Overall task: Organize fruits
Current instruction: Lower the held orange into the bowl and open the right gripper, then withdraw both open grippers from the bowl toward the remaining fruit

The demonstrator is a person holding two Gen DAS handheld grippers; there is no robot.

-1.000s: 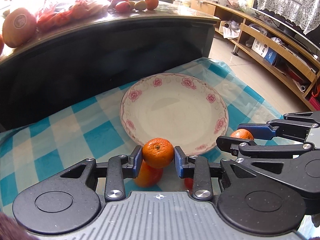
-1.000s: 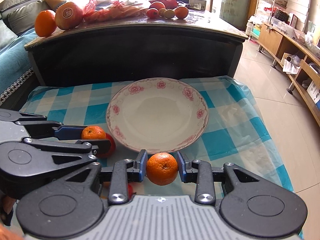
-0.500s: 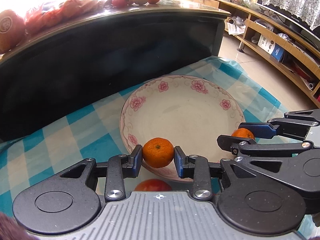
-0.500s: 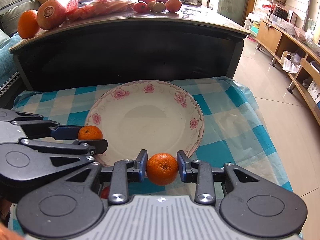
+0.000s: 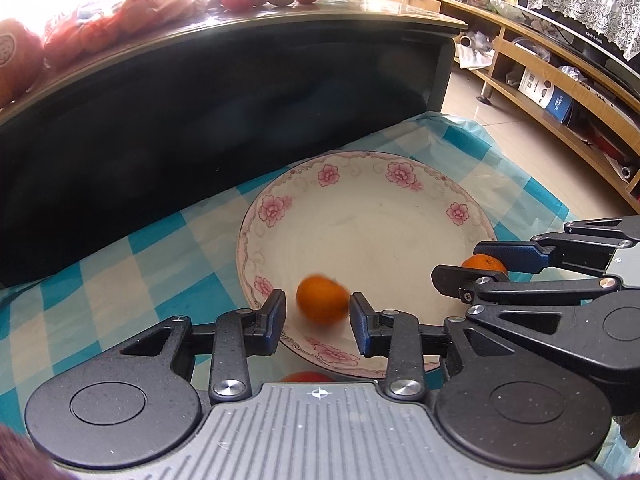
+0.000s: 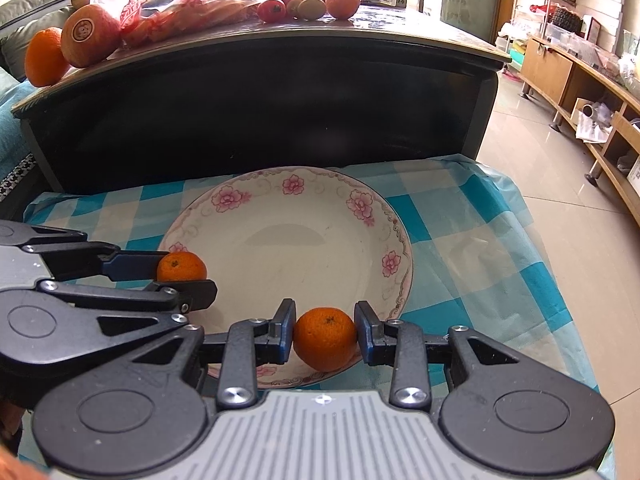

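Observation:
A white plate with pink flowers (image 5: 360, 232) (image 6: 300, 248) lies on a blue checked cloth (image 6: 460, 248). My left gripper (image 5: 318, 304) hangs over the plate's near left rim. Its jaws are opening, and a blurred mandarin (image 5: 322, 300) sits loose between the pads with a gap on each side. My right gripper (image 6: 325, 320) is shut on a second mandarin (image 6: 325, 338) above the plate's near rim. In the right wrist view, the left gripper (image 6: 184, 272) and its mandarin (image 6: 182, 266) show at the plate's left edge. The right gripper (image 5: 468, 264) enters the left wrist view from the right.
A red fruit (image 5: 306, 377) peeks out on the cloth below the left gripper. Behind the plate rises a dark table (image 6: 260, 112) bearing oranges (image 6: 44, 62), a bag of fruit (image 6: 180, 12) and several small fruits (image 6: 304, 4). Wooden shelves (image 5: 560, 92) line the right side.
Both grippers have come forward and down over the plate's near rim. The left jaws have widened and its mandarin has come loose and blurred. The right gripper's grip is unchanged.

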